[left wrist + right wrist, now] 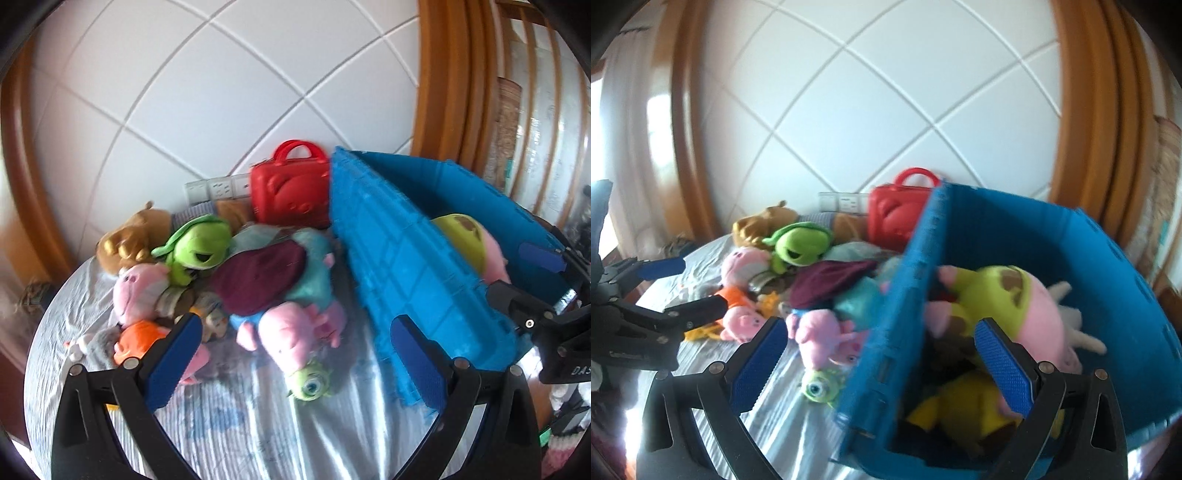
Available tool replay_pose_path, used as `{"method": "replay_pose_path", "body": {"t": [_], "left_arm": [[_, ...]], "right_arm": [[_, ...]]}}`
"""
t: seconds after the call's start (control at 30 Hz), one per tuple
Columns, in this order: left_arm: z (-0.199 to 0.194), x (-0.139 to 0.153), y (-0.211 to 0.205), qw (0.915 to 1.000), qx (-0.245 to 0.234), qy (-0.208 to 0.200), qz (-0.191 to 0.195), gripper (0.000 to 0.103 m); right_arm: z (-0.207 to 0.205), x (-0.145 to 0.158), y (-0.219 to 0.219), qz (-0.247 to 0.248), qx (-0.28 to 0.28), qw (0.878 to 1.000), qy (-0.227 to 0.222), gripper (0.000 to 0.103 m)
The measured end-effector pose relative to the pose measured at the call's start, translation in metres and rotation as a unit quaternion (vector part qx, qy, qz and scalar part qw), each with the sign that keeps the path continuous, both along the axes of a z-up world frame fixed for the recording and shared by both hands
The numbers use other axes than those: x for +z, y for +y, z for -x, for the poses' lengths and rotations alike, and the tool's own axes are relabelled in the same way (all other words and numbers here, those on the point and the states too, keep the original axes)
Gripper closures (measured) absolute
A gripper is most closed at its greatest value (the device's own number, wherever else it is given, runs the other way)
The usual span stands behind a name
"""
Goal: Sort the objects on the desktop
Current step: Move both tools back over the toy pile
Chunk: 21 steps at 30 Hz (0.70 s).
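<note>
Holding plush toys — a pink pig in lime-green costume (pixel 1008 295) and a yellow one (pixel 964 410) — the blue plastic crate (pixel 1108 266) sits beneath the right claw (pixel 882 365); both claws gape empty.

Left tongs (pixel 295 354): jaws spread wide, blue pads facing each other, nothing between them. Right tongs (pixel 882 354): jaws likewise spread wide, empty. In the left wrist view the right tongs (pixel 524 273) appear at the right edge, jaws apart. In the right wrist view the left tongs (pixel 690 284) appear at the left edge, jaws apart.
</note>
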<state>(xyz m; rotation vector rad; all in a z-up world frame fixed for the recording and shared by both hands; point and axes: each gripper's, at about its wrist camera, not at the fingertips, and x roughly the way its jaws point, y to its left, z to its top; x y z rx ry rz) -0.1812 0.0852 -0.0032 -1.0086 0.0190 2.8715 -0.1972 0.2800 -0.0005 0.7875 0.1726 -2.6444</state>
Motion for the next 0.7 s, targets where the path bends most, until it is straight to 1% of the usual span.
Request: {"method": "replay_pose_path", "body": {"t": [0.13, 0.3, 0.47, 0.6, 0.7], "left_arm": [[-0.001, -0.011, -0.029, 0.9991, 0.037, -0.018, 0.008, 0.000], [0.001, -0.025, -0.070, 0.9961, 0.080, -0.037, 0.003, 0.000], [0.002, -0.042, -0.110, 0.9908, 0.124, -0.055, 0.004, 0.000], [0.005, -0.061, -0.139, 0.9851, 0.152, -0.079, 0.003, 0.000], [0.009, -0.079, -0.153, 0.9816, 0.163, -0.099, 0.000, 0.000]], "right_arm": [[0.001, -0.002, -0.027, -0.008, 0.030, 1.000, 0.001, 0.001], [0.003, -0.005, -0.060, -0.017, 0.067, 0.998, 0.001, 0.000], [0.009, -0.019, -0.088, -0.029, 0.083, 0.996, -0.017, 0.000], [0.019, -0.036, -0.107, -0.035, 0.087, 0.995, -0.045, 0.000], [0.029, -0.052, -0.120, -0.036, 0.087, 0.993, -0.068, 0.000]]}}
